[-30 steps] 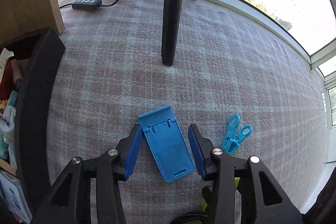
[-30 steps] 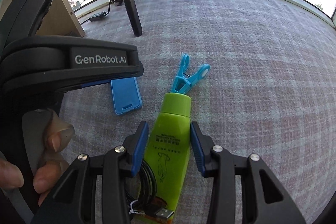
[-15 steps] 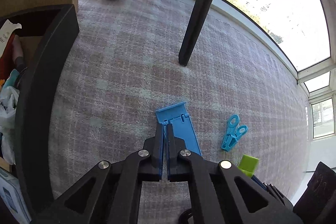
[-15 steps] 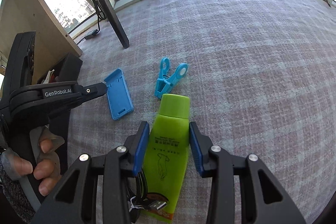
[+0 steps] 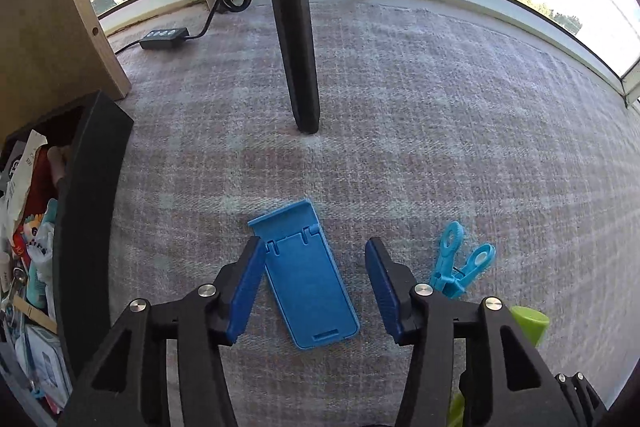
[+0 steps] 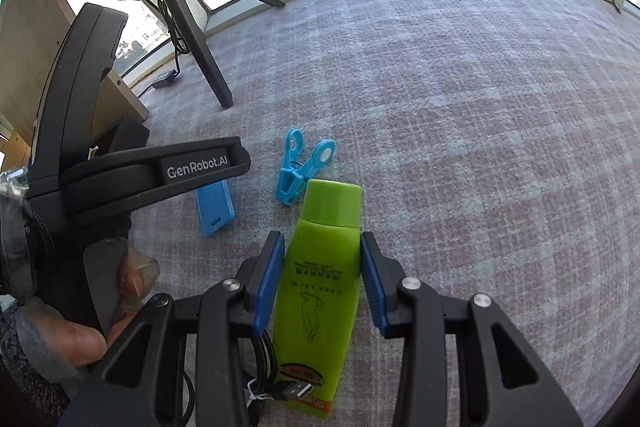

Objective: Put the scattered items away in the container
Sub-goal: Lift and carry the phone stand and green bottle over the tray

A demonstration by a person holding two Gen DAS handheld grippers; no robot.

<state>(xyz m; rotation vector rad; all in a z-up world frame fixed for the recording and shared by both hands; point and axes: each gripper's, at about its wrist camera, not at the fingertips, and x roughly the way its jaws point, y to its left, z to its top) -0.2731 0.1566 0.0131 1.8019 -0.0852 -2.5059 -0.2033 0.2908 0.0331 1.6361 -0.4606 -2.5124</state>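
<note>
A blue phone stand [image 5: 308, 279] lies flat on the checked carpet between the jaws of my left gripper [image 5: 316, 287]. These jaws are opening, and the right pad stands clear of the stand. To the right of it lies a blue clothes clip [image 5: 460, 267], also the clip [image 6: 304, 167] in the right wrist view. My right gripper [image 6: 322, 279] is shut on a green tube [image 6: 320, 291], its pads against both sides. A black USB cable [image 6: 292, 391] lies beside the tube's lower end. The black container [image 5: 88, 207] at the left holds several items.
A black tripod leg [image 5: 298, 47] stands on the carpet ahead. A power strip [image 5: 164, 38] with its cord lies by the window sill. A wooden panel [image 5: 52, 47] rises behind the container. A person's fingers [image 6: 80, 339] hold the left tool's black housing [image 6: 196, 167].
The left jaws, open a second ago, were shut beside the phone stand half a second ago and now stand apart around it. The right gripper has rolled slightly with the tube.
</note>
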